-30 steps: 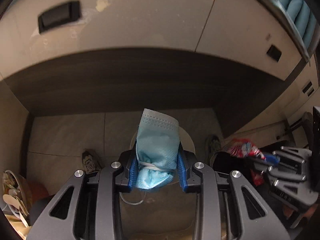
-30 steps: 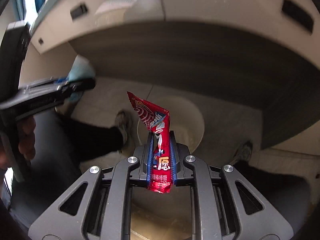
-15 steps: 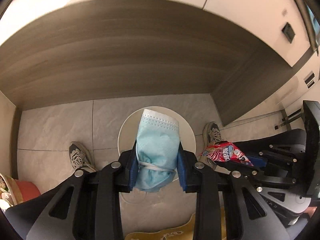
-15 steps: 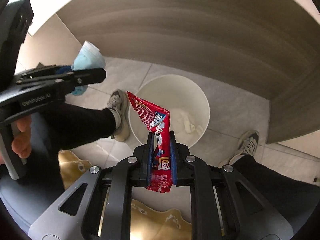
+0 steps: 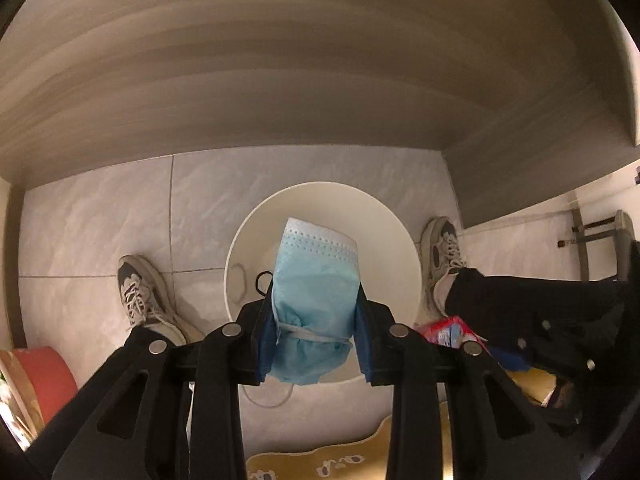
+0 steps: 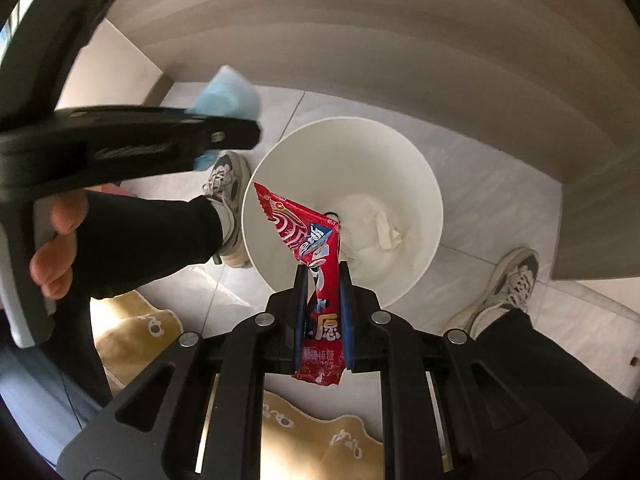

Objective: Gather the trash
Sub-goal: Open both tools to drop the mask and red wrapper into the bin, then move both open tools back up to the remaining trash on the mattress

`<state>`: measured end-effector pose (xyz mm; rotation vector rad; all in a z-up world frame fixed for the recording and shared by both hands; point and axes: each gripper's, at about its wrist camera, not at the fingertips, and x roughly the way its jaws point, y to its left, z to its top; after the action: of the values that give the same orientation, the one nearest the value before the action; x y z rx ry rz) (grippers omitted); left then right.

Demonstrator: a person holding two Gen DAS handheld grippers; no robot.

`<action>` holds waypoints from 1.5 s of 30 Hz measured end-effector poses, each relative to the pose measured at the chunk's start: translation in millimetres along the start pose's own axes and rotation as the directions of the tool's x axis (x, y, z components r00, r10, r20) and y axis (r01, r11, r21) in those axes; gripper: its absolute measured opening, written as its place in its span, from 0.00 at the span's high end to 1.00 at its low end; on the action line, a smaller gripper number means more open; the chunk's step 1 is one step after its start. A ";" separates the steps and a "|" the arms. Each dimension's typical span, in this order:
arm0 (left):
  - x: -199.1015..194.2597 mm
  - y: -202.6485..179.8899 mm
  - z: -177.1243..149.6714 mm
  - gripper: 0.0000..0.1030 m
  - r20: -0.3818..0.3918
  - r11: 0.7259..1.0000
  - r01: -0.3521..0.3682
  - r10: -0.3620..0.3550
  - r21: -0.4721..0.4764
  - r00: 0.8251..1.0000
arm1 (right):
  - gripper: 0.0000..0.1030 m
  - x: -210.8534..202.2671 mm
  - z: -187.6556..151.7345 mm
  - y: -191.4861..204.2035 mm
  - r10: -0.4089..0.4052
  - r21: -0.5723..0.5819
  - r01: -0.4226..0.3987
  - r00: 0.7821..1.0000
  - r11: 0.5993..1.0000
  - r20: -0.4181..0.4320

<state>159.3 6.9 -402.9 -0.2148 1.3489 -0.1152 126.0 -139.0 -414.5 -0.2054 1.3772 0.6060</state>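
Observation:
My left gripper [image 5: 314,312] is shut on a crumpled blue face mask [image 5: 314,280] and holds it above a round white trash bin [image 5: 392,248] on the tiled floor. My right gripper [image 6: 323,280] is shut on a red candy wrapper [image 6: 304,236] and holds it over the near rim of the same bin [image 6: 424,184], which has white paper in it. The left gripper with the mask [image 6: 228,96] shows at the left of the right wrist view. The wrapper's corner [image 5: 448,330] shows at the right of the left wrist view.
A grey wood-grain desk panel [image 5: 280,80] overhangs the bin. The person's two sneakers [image 6: 226,184] [image 6: 508,284] stand on either side of the bin. A yellow mat [image 6: 312,448] lies near me. A red round object [image 5: 44,376] sits at the far left.
Both grippers have tilted downward and moved closer over the bin, which now looks larger. Each still grips its piece of trash.

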 end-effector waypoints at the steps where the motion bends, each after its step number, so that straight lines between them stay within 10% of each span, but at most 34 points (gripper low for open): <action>1: 7.7 0.2 3.4 0.70 -0.015 1.000 0.007 -0.007 -0.002 1.000 | 0.88 3.6 1.5 -1.2 -0.002 0.000 0.002 1.000 1.000 -0.008; 9: 57.6 -0.9 17.6 0.70 -0.103 1.000 0.030 -0.029 0.010 0.994 | 0.88 27.9 11.7 -11.2 0.003 0.032 -0.001 0.998 0.999 -0.062; 13: 67.7 -0.7 19.7 0.24 -0.104 1.000 -0.011 0.012 0.007 0.995 | 0.88 40.6 13.4 -14.6 -0.014 0.034 0.018 0.996 0.999 -0.087; 17: 69.6 4.1 23.4 0.11 -0.091 0.999 -0.037 0.035 -0.022 0.995 | 0.88 48.6 15.3 -16.3 -0.016 0.041 0.020 0.994 0.999 -0.104; 28: 62.4 55.5 23.2 0.06 -0.097 0.976 -0.145 0.130 -0.160 0.987 | 0.87 65.6 23.3 -5.3 -0.012 0.003 0.013 0.993 1.000 -0.114; 31: 60.8 64.7 22.5 0.06 -0.117 0.965 -0.181 0.161 -0.188 0.980 | 0.60 74.1 24.6 -1.9 -0.020 -0.008 0.020 0.993 1.000 -0.119; 32: 58.7 67.0 23.0 0.06 -0.117 0.963 -0.183 0.162 -0.200 0.980 | 0.25 75.7 24.5 -0.9 -0.029 -0.012 0.027 0.993 1.000 -0.118; 33: 56.1 69.3 23.5 0.06 -0.114 0.961 -0.180 0.159 -0.209 0.981 | 0.11 75.2 24.4 0.4 -0.031 -0.015 0.030 0.994 0.999 -0.109; 45: -23.1 52.6 -4.8 0.06 0.008 0.979 -0.066 0.069 -0.192 0.998 | 0.05 -3.0 8.0 5.4 -0.100 -0.030 0.102 0.994 0.994 0.044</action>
<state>147.4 62.4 -393.4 -0.3310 1.3512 0.0741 129.9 -131.5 -408.8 -0.2850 1.3085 0.5453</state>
